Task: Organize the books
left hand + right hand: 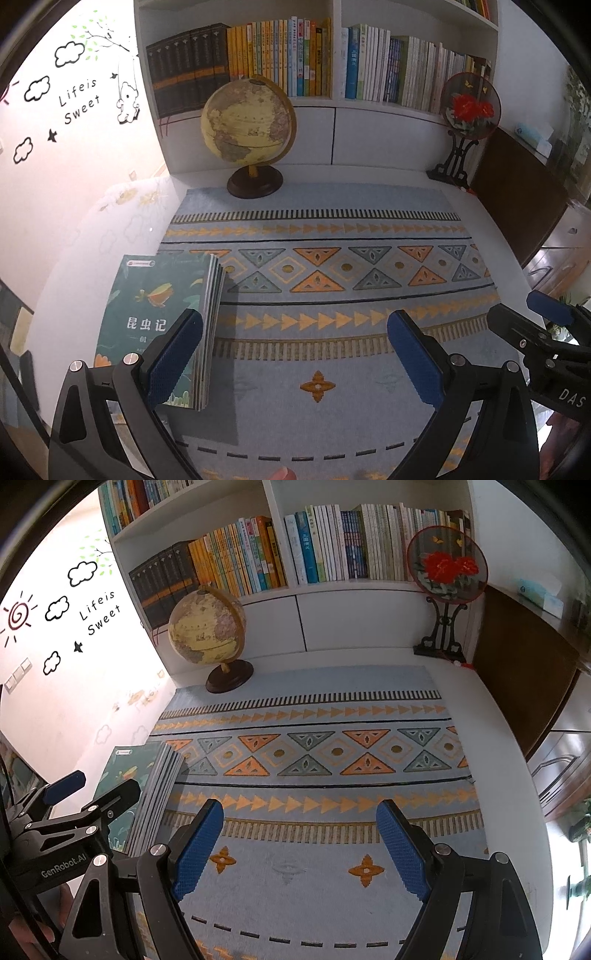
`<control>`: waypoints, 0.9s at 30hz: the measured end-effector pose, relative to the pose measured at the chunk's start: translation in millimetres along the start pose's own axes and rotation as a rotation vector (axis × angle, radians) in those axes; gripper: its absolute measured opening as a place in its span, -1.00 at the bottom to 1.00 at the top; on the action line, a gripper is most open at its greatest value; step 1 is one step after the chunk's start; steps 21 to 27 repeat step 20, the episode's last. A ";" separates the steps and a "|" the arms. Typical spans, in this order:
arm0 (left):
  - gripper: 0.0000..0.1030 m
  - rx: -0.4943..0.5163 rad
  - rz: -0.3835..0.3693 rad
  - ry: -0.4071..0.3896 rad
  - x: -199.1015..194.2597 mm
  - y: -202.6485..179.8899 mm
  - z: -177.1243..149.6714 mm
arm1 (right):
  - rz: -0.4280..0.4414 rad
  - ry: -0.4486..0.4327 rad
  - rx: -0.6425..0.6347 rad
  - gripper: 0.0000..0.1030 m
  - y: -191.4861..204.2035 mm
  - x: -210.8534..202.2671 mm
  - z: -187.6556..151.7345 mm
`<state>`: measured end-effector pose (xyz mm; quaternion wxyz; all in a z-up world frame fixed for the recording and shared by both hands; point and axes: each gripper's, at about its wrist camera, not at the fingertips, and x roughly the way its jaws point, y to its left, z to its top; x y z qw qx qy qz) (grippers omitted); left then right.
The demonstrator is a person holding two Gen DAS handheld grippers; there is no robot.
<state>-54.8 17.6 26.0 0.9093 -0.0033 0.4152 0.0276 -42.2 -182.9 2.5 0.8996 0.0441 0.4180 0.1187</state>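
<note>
A stack of thin books (pixel 162 325) with a green cover on top lay on the left part of the tabletop (pixel 92 236), partly on the patterned mat (pixel 332 280) and partly off its left edge. In the left wrist view the left tongs (pixel 295 354) stood wide apart above the mat; their left pad overlapped the stack's right edge in the picture, though whether it touched the stack could not be told. Nothing lay between the pads. The right tongs (pixel 299 845) also stood wide apart over the mat, empty, with the stack well to their left, beyond the left tongs' body. One stack was on the tabletop; the spines seen edge-on numbered roughly six, though the count was not certain. At the back stood one globe (pixel 207 631) on a dark round base and one round fan ornament (pixel 447 565) with red flowers on a black stand. Behind them the bookshelf (pixel 291 587) held two filled compartments of upright books.
</note>
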 end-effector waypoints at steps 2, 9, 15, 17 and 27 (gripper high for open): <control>0.95 -0.001 -0.005 0.005 1.4 -0.5 -0.1 | 0.002 0.005 0.003 0.62 -1.1 1.7 0.4; 0.95 0.005 0.011 0.002 4.8 -3.0 1.4 | 0.003 0.015 0.008 0.62 -4.0 5.8 1.0; 0.95 0.008 0.010 0.012 8.8 -3.8 1.9 | 0.003 0.025 0.014 0.62 -6.1 9.7 1.5; 0.95 0.006 0.008 0.015 9.6 -3.9 2.3 | 0.005 0.030 0.013 0.62 -6.1 11.2 1.5; 0.95 0.001 0.007 0.018 11.0 -3.9 2.1 | 0.005 0.036 0.011 0.62 -5.9 13.1 1.8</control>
